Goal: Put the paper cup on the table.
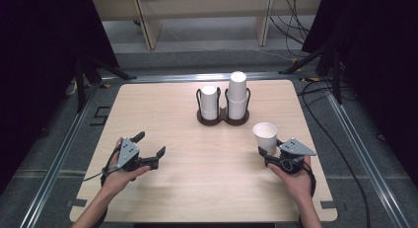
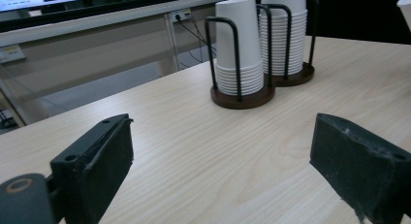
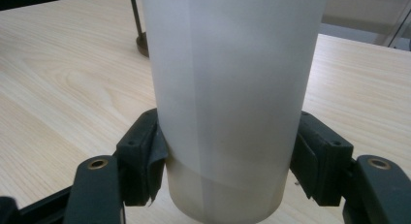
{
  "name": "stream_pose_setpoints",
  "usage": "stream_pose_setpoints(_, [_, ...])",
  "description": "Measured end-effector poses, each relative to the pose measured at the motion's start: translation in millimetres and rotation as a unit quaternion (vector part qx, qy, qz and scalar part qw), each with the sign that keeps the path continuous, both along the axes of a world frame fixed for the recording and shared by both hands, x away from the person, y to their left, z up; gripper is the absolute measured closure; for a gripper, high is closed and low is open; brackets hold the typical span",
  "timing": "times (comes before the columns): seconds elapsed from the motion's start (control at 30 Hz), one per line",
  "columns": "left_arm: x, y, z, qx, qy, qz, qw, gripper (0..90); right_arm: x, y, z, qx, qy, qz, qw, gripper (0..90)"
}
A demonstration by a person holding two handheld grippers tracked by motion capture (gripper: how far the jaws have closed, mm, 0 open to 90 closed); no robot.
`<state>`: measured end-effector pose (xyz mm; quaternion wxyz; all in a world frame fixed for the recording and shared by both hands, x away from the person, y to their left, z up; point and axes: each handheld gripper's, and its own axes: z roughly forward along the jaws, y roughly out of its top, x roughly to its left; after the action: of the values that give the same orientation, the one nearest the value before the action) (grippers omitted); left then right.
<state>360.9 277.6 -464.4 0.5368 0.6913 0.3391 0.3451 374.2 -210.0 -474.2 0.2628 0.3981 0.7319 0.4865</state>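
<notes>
A white paper cup (image 1: 265,136) stands upright, mouth up, in my right gripper (image 1: 270,150) at the table's right side; both pads press on its lower wall (image 3: 232,112), so the gripper is shut on it. My left gripper (image 1: 150,144) hangs low over the table's left side, jaws wide apart with nothing between them (image 2: 220,156). It points toward a dark double cup holder (image 1: 223,117) at the table's back middle, which carries a shorter stack of white cups (image 1: 209,102) (image 2: 238,44) and a taller stack (image 1: 237,95) (image 2: 286,32).
The light wooden table (image 1: 187,139) sits inside a metal floor frame (image 1: 64,149). Cables (image 1: 325,90) trail on the floor to the right. A pale bench (image 1: 207,11) stands behind the table.
</notes>
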Motion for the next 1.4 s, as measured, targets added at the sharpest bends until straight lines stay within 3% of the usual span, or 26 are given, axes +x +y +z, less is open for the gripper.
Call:
stream_pose_setpoints(0.27, [-2.2, 5.8, -7.6, -0.029, -0.006, 0.019, 0.9994, 7.6, 3.9, 34.4, 5.4, 0.002, 0.012, 0.048, 0.9988, 35.4])
stream_pose_setpoints(0.3, [-4.2, 7.4, -9.6, -0.031, 0.003, 0.029, 0.9991, 7.6, 6.2, 50.5, 7.4, -0.004, 0.014, 0.068, 0.9976, 35.3])
stream_pose_setpoints(0.37, [-4.5, 7.5, -10.7, -0.032, 0.005, 0.031, 0.999, 7.5, 9.2, 57.0, 7.8, -0.014, 0.0, 0.081, 0.9966, 35.3])
stream_pose_setpoints(0.4, [-4.5, 7.4, -12.7, -0.033, 0.004, 0.03, 0.999, 7.5, 11.4, 71.5, 8.2, -0.023, 0.006, 0.101, 0.9946, 35.2])
stream_pose_setpoints(0.53, [-5.7, 6.4, -16.8, -0.028, 0.009, 0.03, 0.9991, 7.2, 14.7, 90.1, 6.2, -0.041, 0.021, 0.126, 0.991, 35.1])
stream_pose_setpoints(0.63, [-3.5, 5.6, -18.4, -0.032, 0.003, 0.029, 0.9991, 6.9, 18.6, 96.9, 2.8, -0.053, 0.035, 0.132, 0.9893, 35.0])
stream_pose_setpoints(0.67, [-5.0, 5.6, -17.7, -0.027, 0.012, 0.034, 0.999, 6.8, 19.7, 98.5, 1.8, -0.055, 0.036, 0.132, 0.9891, 35.0])
stream_pose_setpoints(0.8, [-5.0, 4.7, -19.0, -0.024, 0.01, 0.03, 0.9992, 6.7, 22.6, 104.4, -1.4, -0.066, 0.051, 0.139, 0.9868, 34.9])
stream_pose_setpoints(1.0, [-4.6, 5.0, -20.3, -0.024, 0.008, 0.03, 0.9992, 6.5, 27.1, 110.9, -3.0, -0.067, 0.056, 0.147, 0.9853, 34.8])
stream_pose_setpoints(1.4, [-4.2, 5.3, -20.5, -0.02, 0.011, 0.032, 0.9992, 6.2, 31.6, 115.9, -4.3, -0.094, 0.07, 0.135, 0.9839, 34.3])
